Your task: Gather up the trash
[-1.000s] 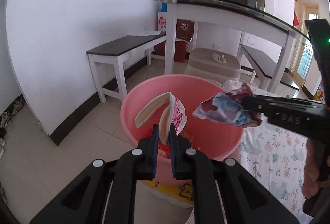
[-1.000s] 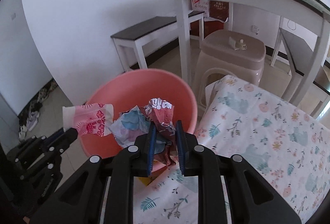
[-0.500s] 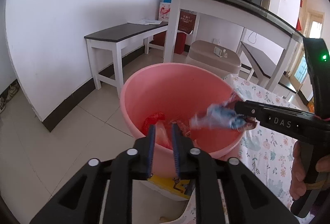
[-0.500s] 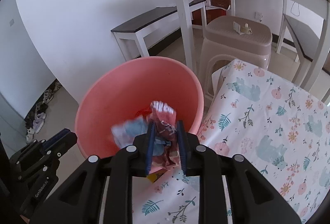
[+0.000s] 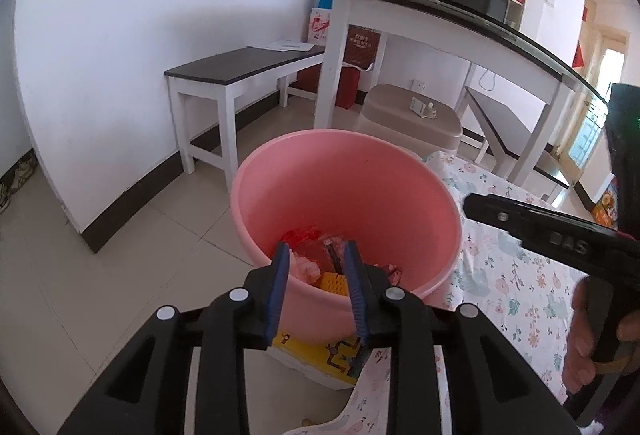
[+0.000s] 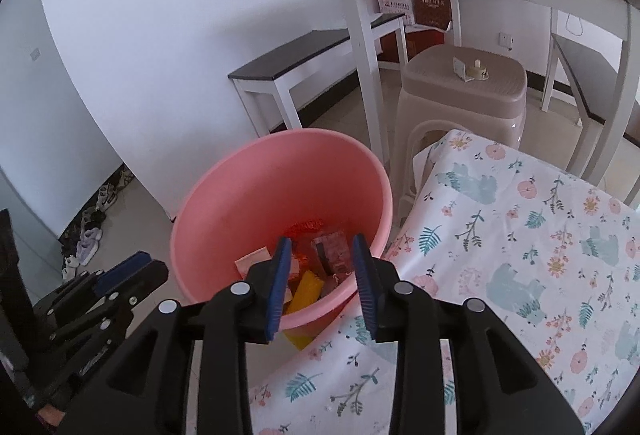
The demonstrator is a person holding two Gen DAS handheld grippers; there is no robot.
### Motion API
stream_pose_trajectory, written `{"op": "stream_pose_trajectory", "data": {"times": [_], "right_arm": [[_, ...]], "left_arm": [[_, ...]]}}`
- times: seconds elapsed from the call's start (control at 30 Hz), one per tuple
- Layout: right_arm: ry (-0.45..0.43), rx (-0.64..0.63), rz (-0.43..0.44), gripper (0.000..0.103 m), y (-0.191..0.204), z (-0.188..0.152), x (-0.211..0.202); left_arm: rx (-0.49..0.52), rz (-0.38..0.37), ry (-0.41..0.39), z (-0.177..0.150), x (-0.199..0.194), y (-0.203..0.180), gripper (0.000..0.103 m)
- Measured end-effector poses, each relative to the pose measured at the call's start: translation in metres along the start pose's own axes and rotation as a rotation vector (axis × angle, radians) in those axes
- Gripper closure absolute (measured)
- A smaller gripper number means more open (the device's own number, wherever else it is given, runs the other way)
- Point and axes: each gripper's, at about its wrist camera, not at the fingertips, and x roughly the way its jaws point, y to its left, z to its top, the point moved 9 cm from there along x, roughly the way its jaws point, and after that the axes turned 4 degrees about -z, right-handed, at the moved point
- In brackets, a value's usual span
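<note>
A pink plastic basin [image 5: 344,187] stands beside the cloth-covered table, with wrappers and other trash [image 5: 308,239] lying on its bottom. My left gripper [image 5: 317,247] hovers over the near rim; its jaws are opening and nothing is between them. My right gripper [image 6: 322,241] hangs over the basin [image 6: 256,203] from the table side, its jaws also opening and empty. The trash [image 6: 328,251] shows through the gap, well below the pads. Each gripper appears in the other's view: the right gripper [image 5: 474,203] at the right, held by a hand [image 5: 580,335], and the left gripper [image 6: 136,265] at the lower left.
A flowered tablecloth [image 6: 520,235] covers the table right of the basin. A yellow box [image 5: 316,355] sits under the basin. Behind stand a beige plastic stool [image 6: 460,87], a white bench [image 5: 240,67] along the wall and a glass-topped white table [image 5: 440,3]. Shoes [image 6: 92,231] lie by the wall.
Both grippers let go of their wrappers, which dropped into the basin. Both pairs of jaws have spread wider. The hands stayed over the basin.
</note>
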Motion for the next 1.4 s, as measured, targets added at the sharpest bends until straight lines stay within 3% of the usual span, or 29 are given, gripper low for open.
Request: {"op": "stream_pose_trajectory", "data": {"times": [0.1, 0.2, 0.8, 1.07, 1.4], "right_arm": [[-0.015, -0.002, -0.003, 0.069, -0.004, -0.007, -0.011], [-0.026, 0.011, -0.005, 0.061, -0.009, -0.015, -0.021], [-0.084, -0.025, -0.036, 0.061, -0.016, -0.046, -0.066], [-0.047, 0.005, -0.049, 0.06, -0.021, -0.065, -0.073], [-0.118, 0.026, -0.119, 0.06, -0.034, -0.065, -0.091]], "left_arm": [[-0.013, 0.0, 0.01, -0.001, -0.001, -0.002, 0.076], [-0.017, -0.002, 0.013, -0.001, -0.002, -0.008, 0.076], [0.067, -0.013, -0.019, -0.001, -0.024, -0.055, 0.075], [0.098, -0.024, -0.019, -0.006, -0.03, -0.077, 0.075], [0.13, -0.032, -0.029, -0.013, -0.038, -0.098, 0.075]]}}
